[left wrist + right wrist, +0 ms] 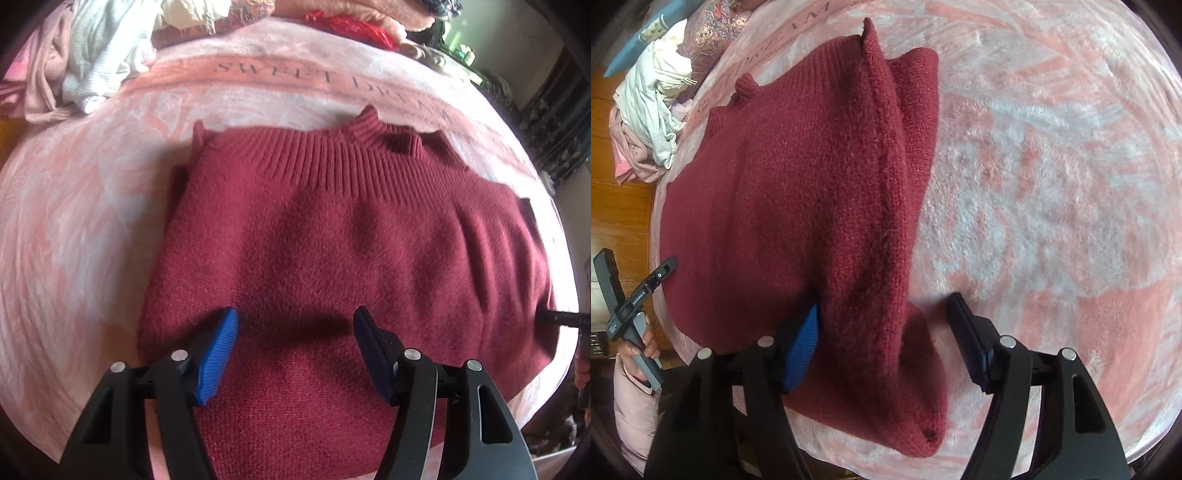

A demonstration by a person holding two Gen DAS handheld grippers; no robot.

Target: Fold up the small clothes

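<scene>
A dark red knit sweater [332,240] lies on a pink blanket [92,221], its ribbed collar at the far edge. My left gripper [295,332] hovers open over the sweater's near part, with nothing pinched between its blue pads. In the right wrist view the sweater [812,184] has its side folded over into a thick ridge. My right gripper [882,325] is open and straddles that ridge near the hem: the blue pad [801,347] rests against the knit, while the dark pad stands apart over the blanket. A hand holds the left gripper [635,291] at the blanket's left edge.
A heap of pale and pink clothes [92,55] sits at the blanket's far left, with red fabric [351,26] behind. The blanket [1052,184] stretches bare right of the sweater. Wooden floor [613,147] lies past the left edge, beside the clothes heap [653,110].
</scene>
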